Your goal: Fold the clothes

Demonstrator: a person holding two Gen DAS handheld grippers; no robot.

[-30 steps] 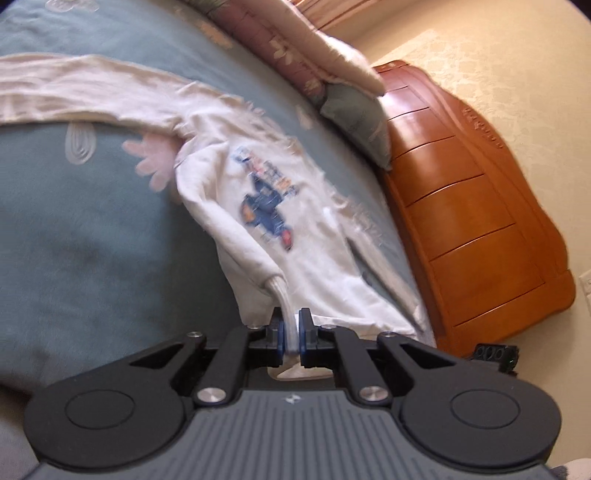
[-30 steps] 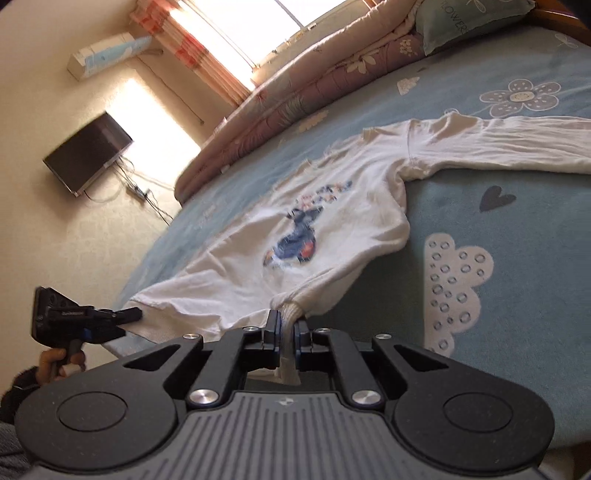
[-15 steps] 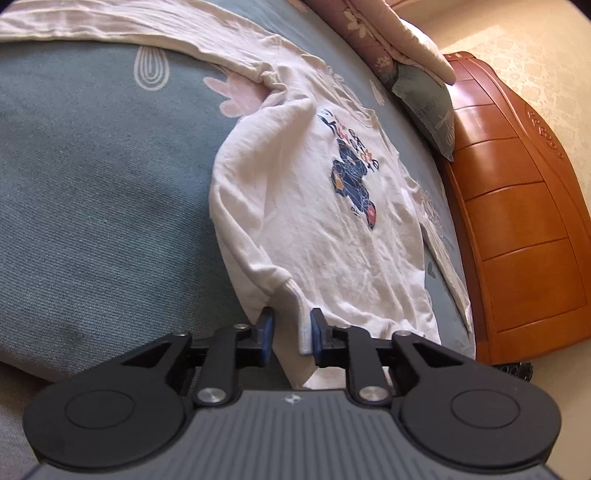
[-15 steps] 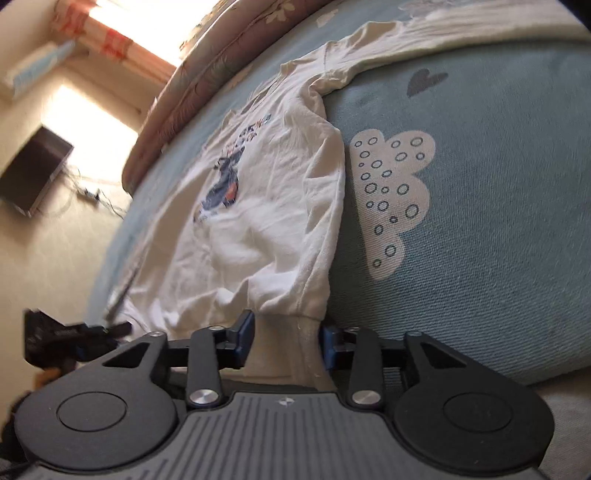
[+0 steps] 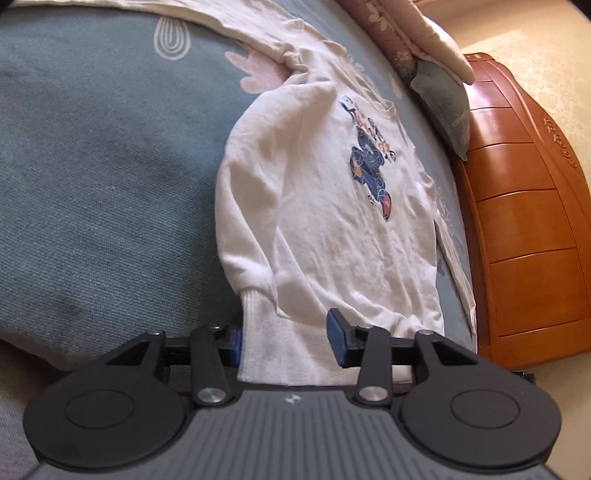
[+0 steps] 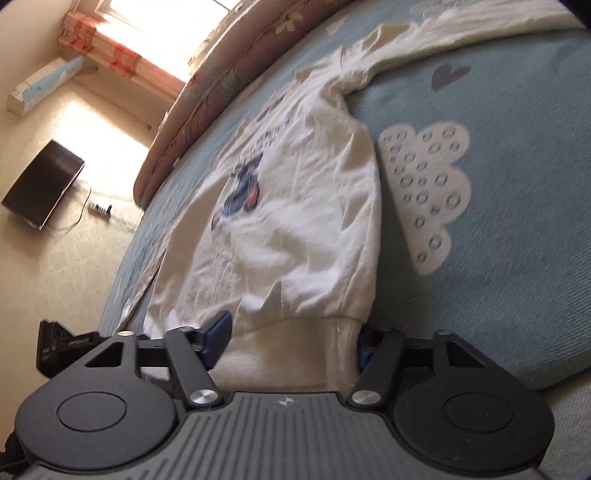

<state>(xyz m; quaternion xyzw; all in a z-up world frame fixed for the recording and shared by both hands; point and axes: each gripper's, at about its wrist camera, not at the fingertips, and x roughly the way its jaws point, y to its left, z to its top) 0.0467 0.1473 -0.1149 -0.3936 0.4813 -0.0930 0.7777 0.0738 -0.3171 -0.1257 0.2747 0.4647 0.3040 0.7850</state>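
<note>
Blue-green bedspread with cloud and flower prints, pink floral quilt at twelve o'clock, grey-green pillow, wooden headboard at three o'clock, dark screen at nine o'clock, checked curtain.

Both wrist views low at bed edge, close behind sweatshirt hem, facing 12 o'clock along it. Left view sees headboard at 3 o'clock; right view sees window at 11. Shared: sweatshirt.

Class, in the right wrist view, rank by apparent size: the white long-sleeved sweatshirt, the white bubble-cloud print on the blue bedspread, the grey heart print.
1. White long-sleeved sweatshirt
2. White bubble-cloud print
3. Grey heart print, though it lies farther from the camera.
</note>
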